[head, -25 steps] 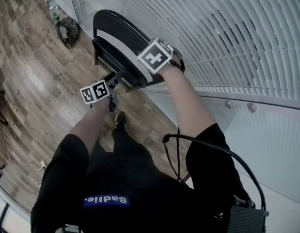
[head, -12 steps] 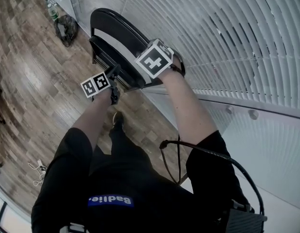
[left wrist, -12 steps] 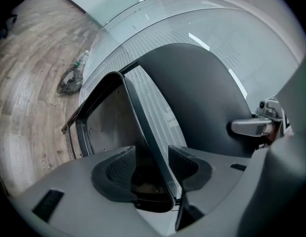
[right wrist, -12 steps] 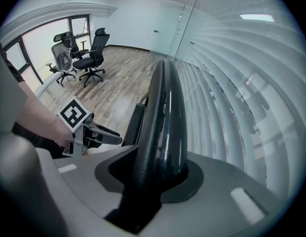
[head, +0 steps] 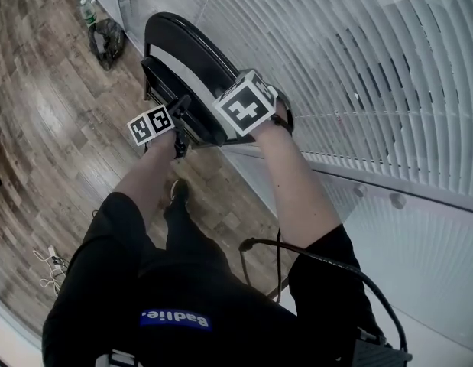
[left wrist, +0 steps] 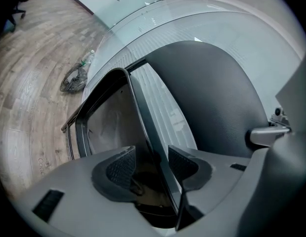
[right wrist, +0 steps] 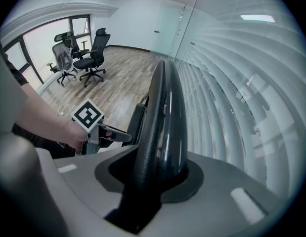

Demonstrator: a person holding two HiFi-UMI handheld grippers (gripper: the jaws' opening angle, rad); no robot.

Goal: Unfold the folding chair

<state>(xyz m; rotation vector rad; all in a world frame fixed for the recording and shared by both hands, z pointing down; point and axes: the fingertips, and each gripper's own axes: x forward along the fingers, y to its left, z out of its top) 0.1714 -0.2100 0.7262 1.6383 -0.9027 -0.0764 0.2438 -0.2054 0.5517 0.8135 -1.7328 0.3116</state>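
black vinyl and metal: the folding chair point(head: 183, 60) is stood upright and still folded on the wood floor point(head: 53, 128), close by the blinds point(head: 358, 67); contact with them cannot be told. the top of its backrest point(right wrist: 165, 117) is clamped edge-on between the jaws of the right gripper point(right wrist: 157, 174), which has been kept in place over the last second. the left gripper point(left wrist: 150, 164) has been brought lower and nearer, so the thin edge of the seat point(left wrist: 110, 127) is now threaded between its pads. its jaws are held wide, a gap is seen beside the edge, and nothing is gripped yet. judged: the approach is done, and a close on the seat edge and a pull away from the backrest are called for. a bag point(head: 106, 30) is left by the wall, well apart.
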